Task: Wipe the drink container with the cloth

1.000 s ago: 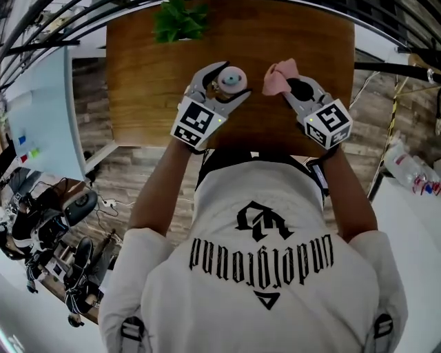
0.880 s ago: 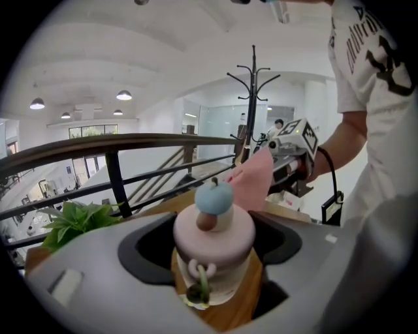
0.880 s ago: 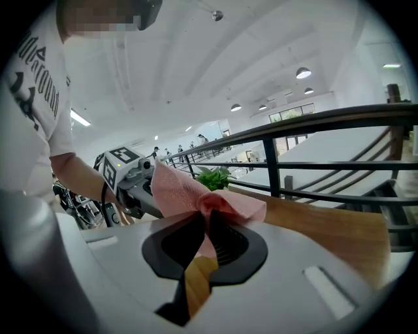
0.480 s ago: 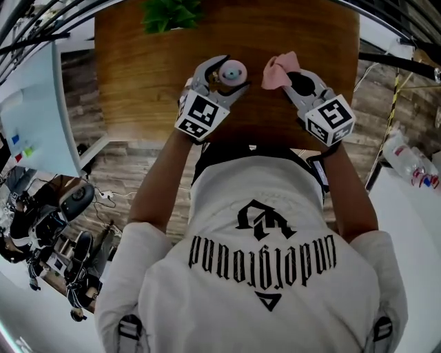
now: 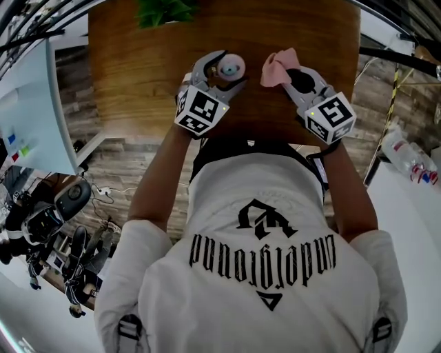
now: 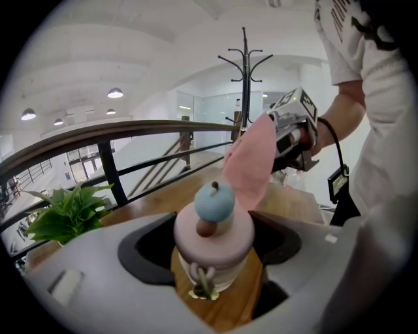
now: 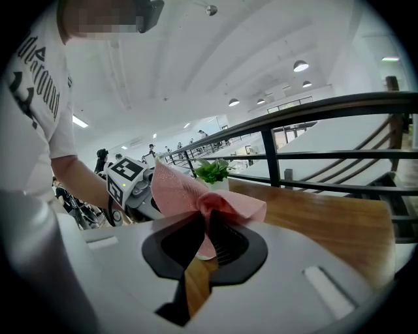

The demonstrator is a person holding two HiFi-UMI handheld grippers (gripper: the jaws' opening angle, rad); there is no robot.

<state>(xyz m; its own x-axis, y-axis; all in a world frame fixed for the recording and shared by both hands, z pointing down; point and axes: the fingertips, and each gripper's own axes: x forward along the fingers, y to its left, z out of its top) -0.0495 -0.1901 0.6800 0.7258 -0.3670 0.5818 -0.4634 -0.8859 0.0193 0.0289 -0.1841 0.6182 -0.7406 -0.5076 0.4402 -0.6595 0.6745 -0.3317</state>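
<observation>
Pink cloth [image 5: 278, 67] is bunched tight in the right gripper [image 5: 293, 76], left gripper [image 5: 220, 73] is clamped round the pink-lidded drink container [image 5: 231, 65], over the wooden table [image 5: 145, 83]

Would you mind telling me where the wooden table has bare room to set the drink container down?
Bare table lies left of the left gripper and in the far strip right of the plant. The near middle is crowded: the left gripper grips the drink container, the right gripper the pink cloth.

Open tabletop [image 5: 138, 83] between drink container [image 5: 231, 66] and cloth [image 5: 275, 67] — only the plant [image 5: 164, 10] stands at the far-left edge.
</observation>
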